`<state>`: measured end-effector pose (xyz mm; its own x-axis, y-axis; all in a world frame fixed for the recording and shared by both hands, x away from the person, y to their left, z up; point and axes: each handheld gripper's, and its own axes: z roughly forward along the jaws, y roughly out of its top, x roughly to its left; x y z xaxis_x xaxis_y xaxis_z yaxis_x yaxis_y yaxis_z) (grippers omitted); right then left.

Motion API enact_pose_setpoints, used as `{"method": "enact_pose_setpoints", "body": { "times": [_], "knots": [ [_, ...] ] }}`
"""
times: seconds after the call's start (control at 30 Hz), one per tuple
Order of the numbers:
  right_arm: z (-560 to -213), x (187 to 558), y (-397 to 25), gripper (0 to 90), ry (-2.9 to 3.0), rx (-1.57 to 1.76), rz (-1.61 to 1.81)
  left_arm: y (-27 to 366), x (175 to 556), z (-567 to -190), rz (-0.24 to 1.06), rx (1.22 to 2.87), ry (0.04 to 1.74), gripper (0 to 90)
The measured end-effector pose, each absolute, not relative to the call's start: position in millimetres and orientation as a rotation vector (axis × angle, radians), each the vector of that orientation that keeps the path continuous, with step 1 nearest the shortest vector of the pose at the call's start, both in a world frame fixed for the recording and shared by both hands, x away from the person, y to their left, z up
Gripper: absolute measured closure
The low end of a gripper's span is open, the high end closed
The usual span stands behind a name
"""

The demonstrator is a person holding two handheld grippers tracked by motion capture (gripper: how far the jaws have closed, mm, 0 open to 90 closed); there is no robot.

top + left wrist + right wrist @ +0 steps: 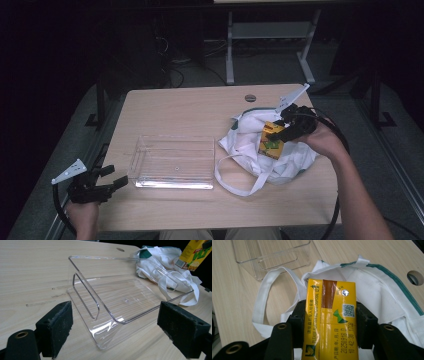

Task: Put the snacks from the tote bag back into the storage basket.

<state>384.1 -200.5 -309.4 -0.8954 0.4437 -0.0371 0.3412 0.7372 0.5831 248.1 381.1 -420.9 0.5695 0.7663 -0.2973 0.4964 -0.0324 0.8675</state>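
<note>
Right gripper (pixel 278 131) clenches my yellow drink carton (pixel 270 141) over the white bag (pixel 250 145); left gripper (pixel 111 179) gapes, transparent tray (pixel 172 162) at two o'clock.

The high view looks forward and down on the table (pixel 200 205) from afar; each gripper view sits low and close (riding its jaws), and both share the clear tray (pixel 130 302) and white bag (pixel 382 290)

Light wooden table (pixel 170 107), clear plastic tray (pixel 172 162) at centre, white cloth bag (pixel 250 145) just beside it
</note>
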Motion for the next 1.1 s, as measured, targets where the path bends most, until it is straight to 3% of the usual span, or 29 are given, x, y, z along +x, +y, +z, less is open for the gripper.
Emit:
{"method": "enact_pose_setpoints", "body": {
  "times": [1.1],
  "knots": [
    [-282, 367, -176, 52.1, 2.792, 0.522, 0.934, 382, 248, -421, 0.309, 1.689, 1.059, 12.7]
  ]
}}
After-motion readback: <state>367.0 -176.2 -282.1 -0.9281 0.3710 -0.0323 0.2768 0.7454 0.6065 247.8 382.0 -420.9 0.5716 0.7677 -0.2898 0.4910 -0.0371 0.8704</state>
